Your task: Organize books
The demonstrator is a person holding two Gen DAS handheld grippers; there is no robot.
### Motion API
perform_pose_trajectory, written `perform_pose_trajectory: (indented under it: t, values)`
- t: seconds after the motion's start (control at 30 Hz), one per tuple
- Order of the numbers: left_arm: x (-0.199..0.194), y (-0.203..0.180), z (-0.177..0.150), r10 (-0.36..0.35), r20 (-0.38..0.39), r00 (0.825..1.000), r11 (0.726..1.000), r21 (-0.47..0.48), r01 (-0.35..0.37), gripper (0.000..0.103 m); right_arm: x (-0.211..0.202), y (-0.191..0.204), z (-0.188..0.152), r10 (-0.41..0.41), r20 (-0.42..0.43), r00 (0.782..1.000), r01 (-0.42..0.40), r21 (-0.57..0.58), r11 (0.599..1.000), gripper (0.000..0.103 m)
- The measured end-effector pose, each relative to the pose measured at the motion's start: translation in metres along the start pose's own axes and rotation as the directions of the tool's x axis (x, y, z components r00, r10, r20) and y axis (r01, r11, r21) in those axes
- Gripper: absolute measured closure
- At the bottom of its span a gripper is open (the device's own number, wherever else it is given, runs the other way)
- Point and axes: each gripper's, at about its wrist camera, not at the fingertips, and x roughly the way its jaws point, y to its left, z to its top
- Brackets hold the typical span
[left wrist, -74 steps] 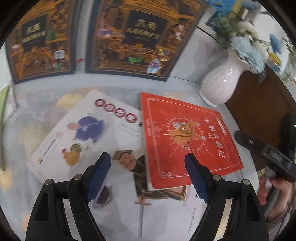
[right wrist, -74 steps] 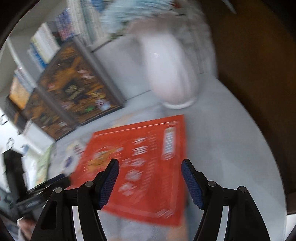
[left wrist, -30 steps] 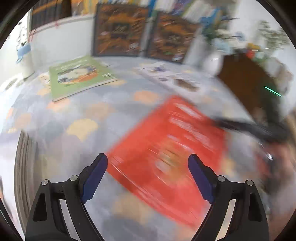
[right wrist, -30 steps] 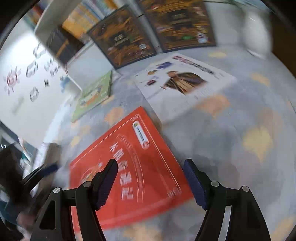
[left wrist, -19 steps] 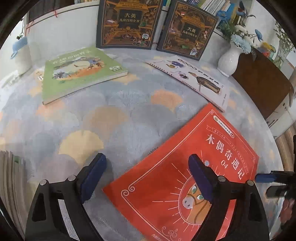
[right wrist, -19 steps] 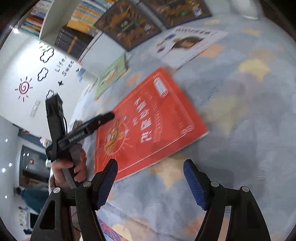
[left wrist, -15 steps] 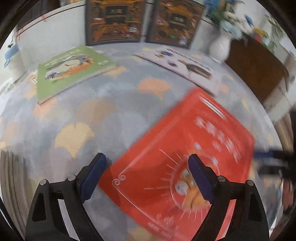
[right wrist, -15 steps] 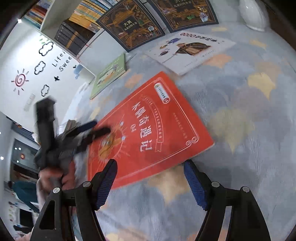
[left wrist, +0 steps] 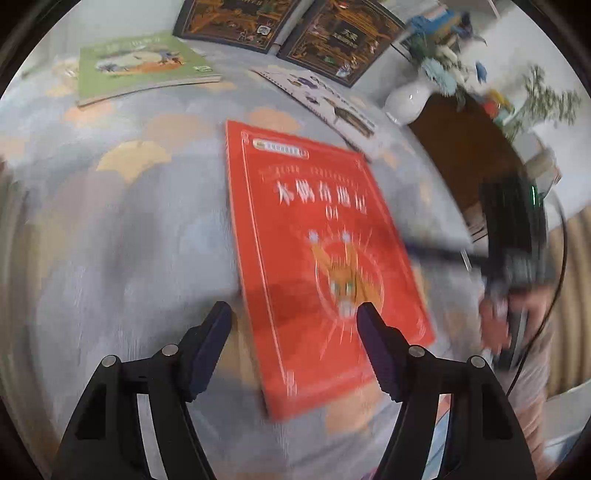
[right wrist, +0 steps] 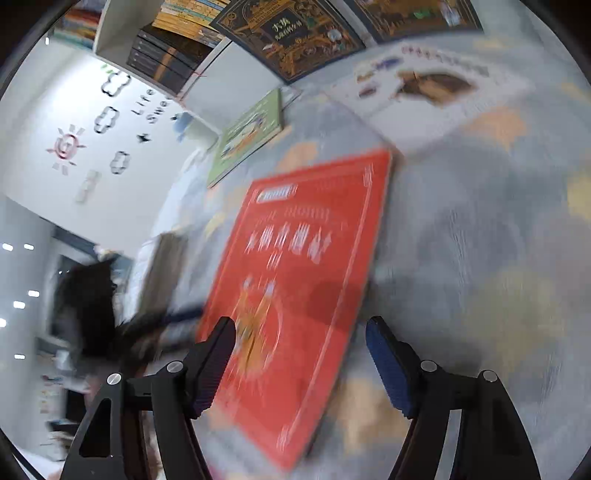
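Note:
A red book (left wrist: 317,236) with an orange face on its cover lies flat on the patterned carpet (left wrist: 122,229). My left gripper (left wrist: 291,314) hangs low over the book's near left edge; its jaws are closing, and the pads touch nothing. In the right wrist view the same red book (right wrist: 306,258) lies under my right gripper (right wrist: 300,328), whose jaws close slightly, clear of the cover. Each gripper shows blurred in the other's view: the right gripper (left wrist: 436,251) at the book's right side, the left gripper (right wrist: 177,317) at its left.
A green book (left wrist: 140,70) and a white picture book (left wrist: 332,107) lie farther back. Two dark ornate books (left wrist: 236,18) lean on the wall. A white vase (left wrist: 406,99) stands by a brown cabinet (left wrist: 469,155). A bookshelf (right wrist: 177,44) rises at the back.
Both grippers have tipped down and come closer to the red book, which now runs lengthwise between the fingers. The left jaws stand narrower than before.

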Motion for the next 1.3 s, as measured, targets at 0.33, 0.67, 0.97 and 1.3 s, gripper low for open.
perform_pose_trajectory:
  t: [0.33,0.67,0.97,1.3]
  values:
    - [0.01,0.013,0.02,-0.04,0.037,0.999,0.996,-0.073,0.042,0.057,0.013,-0.038,0.007,0.169,-0.028,0.985,-0.166,0.07,0.984,0.086]
    - [0.012,0.041,0.024,-0.05,0.104,0.993,0.985,-0.158,0.066,0.086,0.015,-0.027,0.006,0.124,0.09,0.988,-0.117,-0.076,0.99,0.094]
    - [0.011,0.023,0.021,0.061,0.135,0.989,0.995,-0.086,-0.049,0.084,0.015,-0.028,0.008,0.122,0.103,0.987,-0.114,-0.083,0.99,0.092]
    - [0.01,0.02,0.02,0.089,0.158,0.983,0.995,-0.055,-0.081,0.083,0.014,-0.03,0.007,0.124,0.109,0.986,-0.115,-0.087,0.99,0.092]
